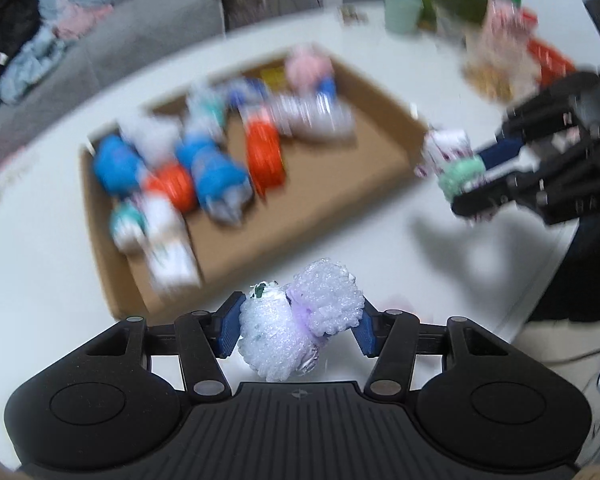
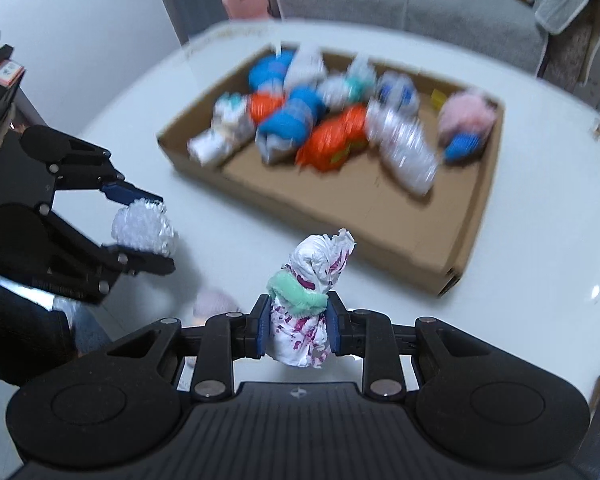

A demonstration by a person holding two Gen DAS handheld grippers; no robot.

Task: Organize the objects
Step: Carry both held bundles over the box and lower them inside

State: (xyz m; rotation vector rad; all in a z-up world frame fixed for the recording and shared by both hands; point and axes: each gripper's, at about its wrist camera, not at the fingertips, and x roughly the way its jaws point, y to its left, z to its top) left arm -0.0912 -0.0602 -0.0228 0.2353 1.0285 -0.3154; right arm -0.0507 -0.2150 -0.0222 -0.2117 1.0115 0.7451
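White table (image 2: 540, 184): one box (image 2: 380, 216), two held bundles.

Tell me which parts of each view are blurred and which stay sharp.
Left wrist view: cardboard box and its bundles smeared, the white bundle in the left gripper crisp. Right wrist view: box contents blurred, the green-banded bundle sharp.

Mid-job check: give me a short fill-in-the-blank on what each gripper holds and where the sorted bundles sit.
1. The left gripper is shut on a white ____-wrap bundle.
2. The right gripper grips a white purple-spotted bundle banded in ____.
3. The other wrapped bundles lie in a shallow ____ tray on the white table.

Missing words: bubble; green; cardboard
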